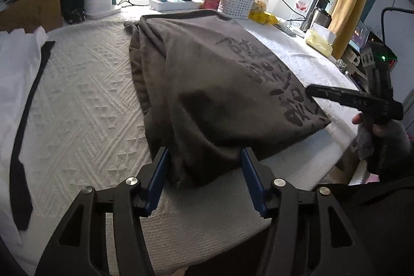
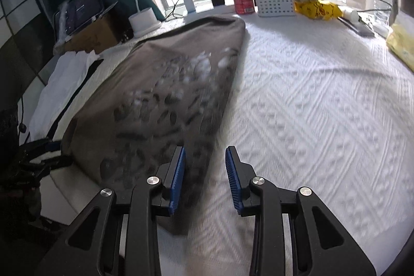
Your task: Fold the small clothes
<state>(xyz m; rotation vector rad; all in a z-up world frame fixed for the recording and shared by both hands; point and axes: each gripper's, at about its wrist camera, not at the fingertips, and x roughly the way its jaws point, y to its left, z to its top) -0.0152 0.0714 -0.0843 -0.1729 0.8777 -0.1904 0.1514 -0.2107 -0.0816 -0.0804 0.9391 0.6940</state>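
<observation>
A grey-brown T-shirt (image 1: 220, 74) with dark printed lettering lies folded lengthwise on the white textured table cover (image 1: 85, 100). My left gripper (image 1: 205, 150) is open, and the shirt's near corner lies between its blue pads (image 1: 159, 175). My right gripper (image 2: 205, 148) is also open, over the shirt's (image 2: 168, 84) right edge near the front. One pad is above the cloth and the other is above the bare cover (image 2: 310, 107). In the left wrist view the right gripper (image 1: 314, 92), held by a hand, reaches over the shirt's right edge. The left gripper (image 2: 55, 154) shows dark at the shirt's near left corner.
A white garment (image 1: 18, 69) with a black strip (image 1: 28, 120) lies at the left. Along the back stand a lamp base (image 1: 99, 0), chargers on a power strip (image 1: 170, 4), a red can (image 2: 243, 3), a white perforated basket (image 1: 236, 1) and yellow packets (image 1: 261, 16). The table edge (image 1: 336, 136) is at the right.
</observation>
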